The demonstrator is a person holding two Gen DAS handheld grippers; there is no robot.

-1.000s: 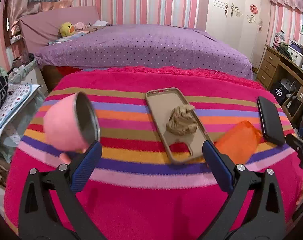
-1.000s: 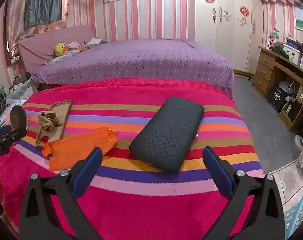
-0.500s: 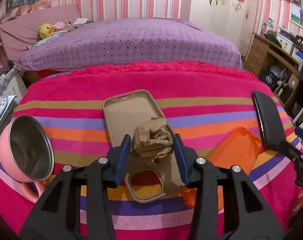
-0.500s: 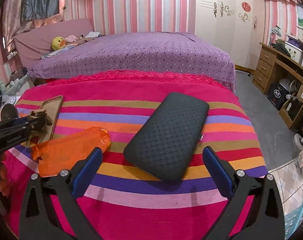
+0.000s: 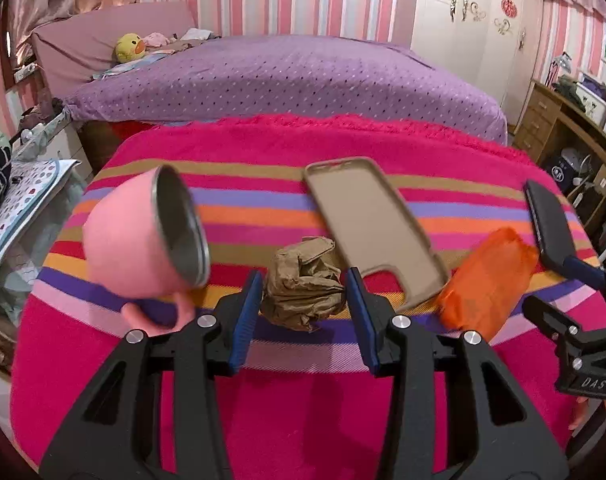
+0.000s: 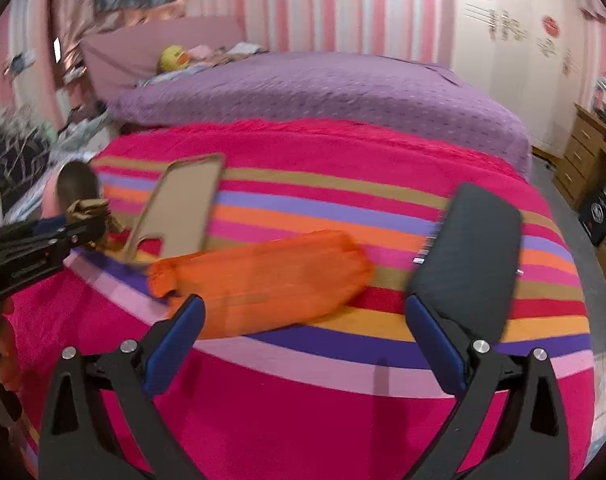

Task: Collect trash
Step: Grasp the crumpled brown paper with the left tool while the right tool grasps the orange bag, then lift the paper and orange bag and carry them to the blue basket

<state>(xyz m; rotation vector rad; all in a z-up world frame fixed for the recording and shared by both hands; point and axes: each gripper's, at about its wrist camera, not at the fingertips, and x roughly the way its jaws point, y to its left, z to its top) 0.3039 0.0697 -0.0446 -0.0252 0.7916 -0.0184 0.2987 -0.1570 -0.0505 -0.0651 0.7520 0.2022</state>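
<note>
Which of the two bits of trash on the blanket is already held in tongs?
The brown paper wad, clamped in the left tongs. The orange bag lies loose beside the phone case.

My left claw (image 5: 303, 300) has matt black plastic arms and ribbed blue rubbery pads (image 5: 247, 312) pressed on a crumpled ball of brown paper (image 5: 303, 288), rough and creased. The pink mug (image 5: 143, 236) looks smooth outside, with dull brushed metal inside. The striped pink cloth (image 5: 303, 400) over the bench is fuzzy. The orange bag (image 6: 263, 280) looks like thin, translucent plastic.
</note>
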